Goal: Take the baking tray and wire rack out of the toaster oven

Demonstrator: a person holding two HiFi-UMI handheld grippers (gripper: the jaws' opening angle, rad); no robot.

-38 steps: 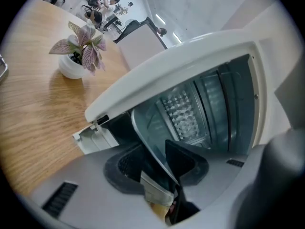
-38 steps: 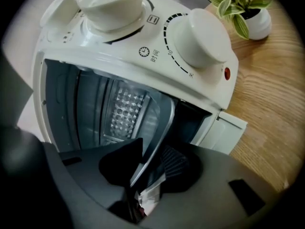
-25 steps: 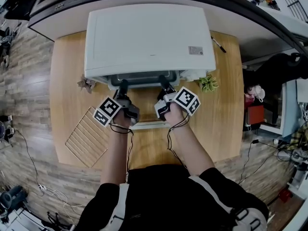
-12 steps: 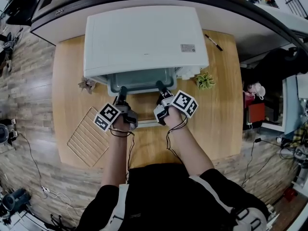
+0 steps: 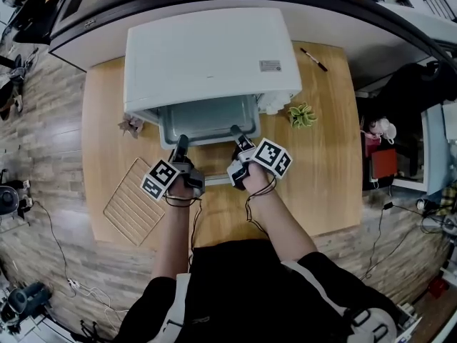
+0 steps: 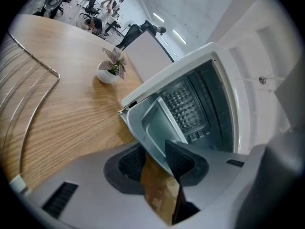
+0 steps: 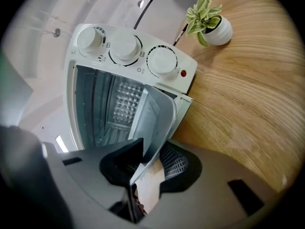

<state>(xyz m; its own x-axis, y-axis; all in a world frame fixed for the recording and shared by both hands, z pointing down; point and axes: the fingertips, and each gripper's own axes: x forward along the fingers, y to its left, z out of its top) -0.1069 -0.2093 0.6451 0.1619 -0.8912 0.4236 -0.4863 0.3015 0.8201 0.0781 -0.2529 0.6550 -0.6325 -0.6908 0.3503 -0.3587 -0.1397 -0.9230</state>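
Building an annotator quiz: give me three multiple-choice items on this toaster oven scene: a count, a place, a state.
1. How many knobs has the toaster oven? A two; B five; C three.
2. Where is the wire rack? A inside the oven; B on the table, on the left gripper side; C atop the oven.
3. The baking tray is: A partway out, left and right gripper shut on its rim; B wholly inside; C on the floor.
C: three dials on its panel. B: it lies on the wood. A: both gripper views show the rim between pads.
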